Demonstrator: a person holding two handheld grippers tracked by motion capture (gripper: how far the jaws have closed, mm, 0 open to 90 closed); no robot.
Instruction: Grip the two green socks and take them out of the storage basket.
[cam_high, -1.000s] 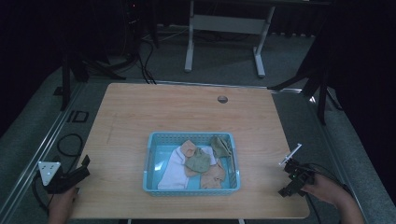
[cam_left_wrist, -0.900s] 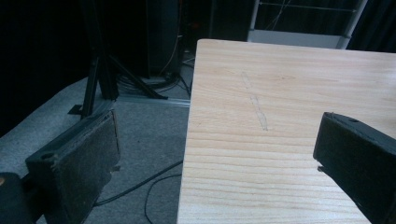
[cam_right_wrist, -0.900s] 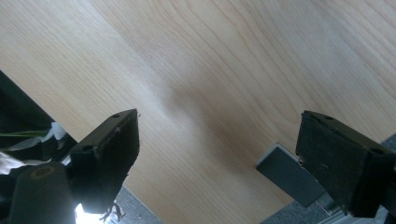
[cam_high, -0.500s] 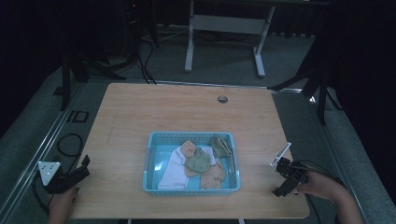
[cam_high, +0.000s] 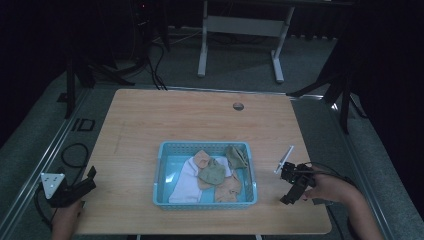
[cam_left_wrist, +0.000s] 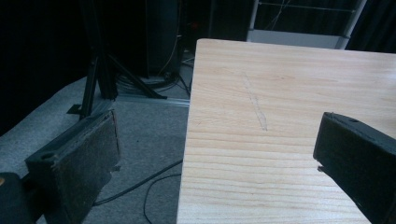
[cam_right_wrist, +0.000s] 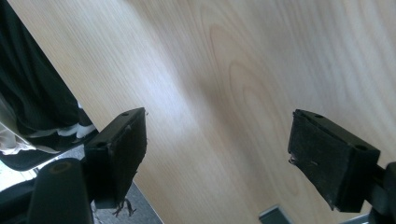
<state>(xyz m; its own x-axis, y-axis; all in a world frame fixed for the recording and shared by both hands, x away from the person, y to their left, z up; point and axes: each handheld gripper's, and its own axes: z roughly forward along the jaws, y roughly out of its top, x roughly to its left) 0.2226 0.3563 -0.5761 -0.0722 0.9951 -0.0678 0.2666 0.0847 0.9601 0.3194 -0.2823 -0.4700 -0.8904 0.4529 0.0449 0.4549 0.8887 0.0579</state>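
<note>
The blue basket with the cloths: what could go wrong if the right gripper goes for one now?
1. The cloths lie overlapped in the blue basket, so the jaws may lift several at once or drag a neighbour out.
2. The basket looks light, and its near wall stands between the right gripper and the cloths; a low approach could push it.
3. The left gripper sits open at the table edge, too far off to steady the basket.

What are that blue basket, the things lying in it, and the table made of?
The blue basket looks like moulded plastic: its walls are a fine open lattice. The pieces in it seem soft fabric, limp and creased, in white, tan and olive. The table shows a pale matte wood grain, solid or laminate I cannot tell.
</note>
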